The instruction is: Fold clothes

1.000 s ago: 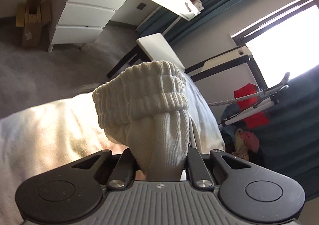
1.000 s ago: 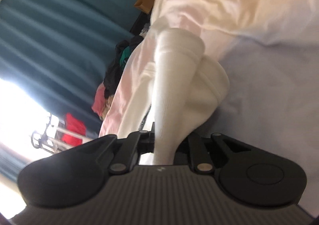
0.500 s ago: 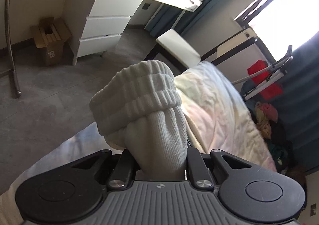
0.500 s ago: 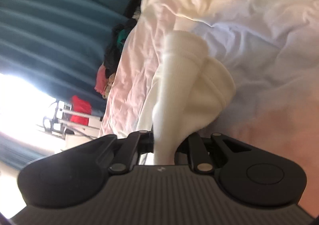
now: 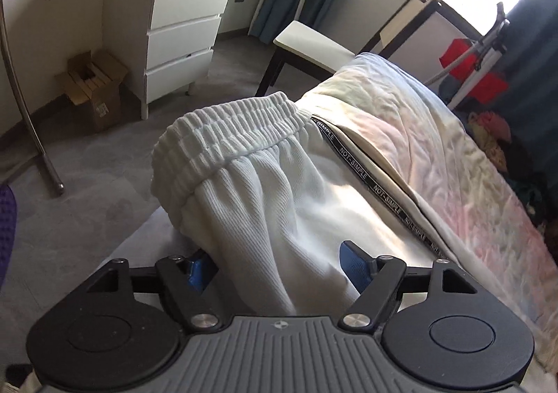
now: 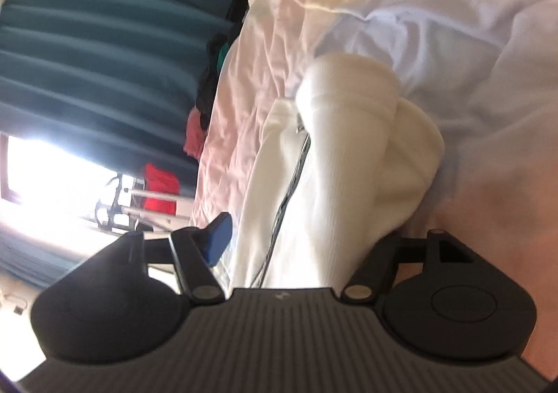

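Release is what we're on, by our read: both grippers letting a white ribbed garment (image 5: 265, 190) down onto the bed (image 5: 453, 156) to finish a fold. Left gripper (image 5: 277, 265) has its jaws opening, blue pads (image 5: 355, 265) spread clear w/ cloth lying loose between them, not pinched. Right gripper (image 6: 296, 246) likewise: jaws opening, one blue pad (image 6: 218, 236) standing off the fabric, other side hidden behind the cloth, so we can't tell if it brushes there. To do it well, we'd let the jaws finish parting before backing out, then withdraw straight along the fingers so pads don't snag the knit and drag the fold open; low and slow, esp. near the waistband. Garment looks like joggers or shorts: gathered elastic waistband (image 5: 230, 135) hanging just past the bed's near edge, fine vertical rib knit below it, soft and bulky, holding rounded folds rather than creases. Black tape printed NOT-SIMPLE (image 5: 376, 183) runs along it on the bed side. From the right wrist view the garment (image 6: 348, 163) bunches in thick rolls on the bed (image 6: 470, 44). Bed cover is thin, crinkled, pale cloth, slippery-looking, so the pile may creep toward the edge.
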Tool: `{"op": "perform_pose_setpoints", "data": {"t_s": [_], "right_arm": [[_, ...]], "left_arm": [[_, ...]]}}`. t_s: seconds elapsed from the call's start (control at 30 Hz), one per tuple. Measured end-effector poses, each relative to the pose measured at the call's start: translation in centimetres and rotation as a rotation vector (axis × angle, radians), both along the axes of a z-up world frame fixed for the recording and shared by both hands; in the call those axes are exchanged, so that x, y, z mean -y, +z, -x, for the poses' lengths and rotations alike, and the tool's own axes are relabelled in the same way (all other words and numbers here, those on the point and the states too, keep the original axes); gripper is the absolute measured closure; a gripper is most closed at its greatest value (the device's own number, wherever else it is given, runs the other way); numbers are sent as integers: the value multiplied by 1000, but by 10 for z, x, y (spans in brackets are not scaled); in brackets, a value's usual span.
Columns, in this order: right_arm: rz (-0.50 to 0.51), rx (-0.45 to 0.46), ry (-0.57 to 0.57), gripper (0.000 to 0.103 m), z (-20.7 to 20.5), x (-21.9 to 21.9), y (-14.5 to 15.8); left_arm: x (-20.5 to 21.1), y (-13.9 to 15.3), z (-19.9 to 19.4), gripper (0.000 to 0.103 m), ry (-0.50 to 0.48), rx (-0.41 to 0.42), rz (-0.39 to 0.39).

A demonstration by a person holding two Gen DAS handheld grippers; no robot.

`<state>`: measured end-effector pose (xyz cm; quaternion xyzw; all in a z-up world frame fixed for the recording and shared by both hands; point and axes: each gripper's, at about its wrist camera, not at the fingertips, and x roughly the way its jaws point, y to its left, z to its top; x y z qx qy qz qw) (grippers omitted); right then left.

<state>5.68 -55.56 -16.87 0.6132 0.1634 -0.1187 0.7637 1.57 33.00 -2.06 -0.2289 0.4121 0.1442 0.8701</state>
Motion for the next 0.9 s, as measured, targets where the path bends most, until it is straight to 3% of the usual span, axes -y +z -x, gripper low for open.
{"op": "perform_pose_setpoints", "data": {"t_s": [0.13, 0.23, 0.4, 0.5, 0.63, 0.67, 0.7, 0.77, 0.9], "right_arm": [[-61, 47, -89, 33, -1, 7, -17], [-43, 85, -105, 33, -6, 9, -20], [-30, 107, -120, 34, -14, 16, -18], [-39, 64, -127, 40, -15, 23, -23], [-48, 21, -130, 58, -13, 27, -27], [-48, 22, -136, 68, -12, 26, -27], [-38, 23, -137, 71, -13, 26, -26], [-13, 7, -135, 77, -16, 25, -25], [27, -6, -122, 81, -16, 26, -20]], "left_arm": [[36, 20, 16, 22, -48, 34, -128], [68, 37, 23, 20, -86, 91, -215], [126, 56, 16, 18, -144, 173, -213], [163, 62, 10, 16, -173, 221, -177], [222, 49, -10, 13, -220, 249, -105], [238, 42, -17, 12, -253, 232, -110], [255, 33, -24, 12, -293, 212, -127], [285, 16, -38, 12, -352, 179, -159], [319, -21, -54, 12, -359, 156, -224]]}}
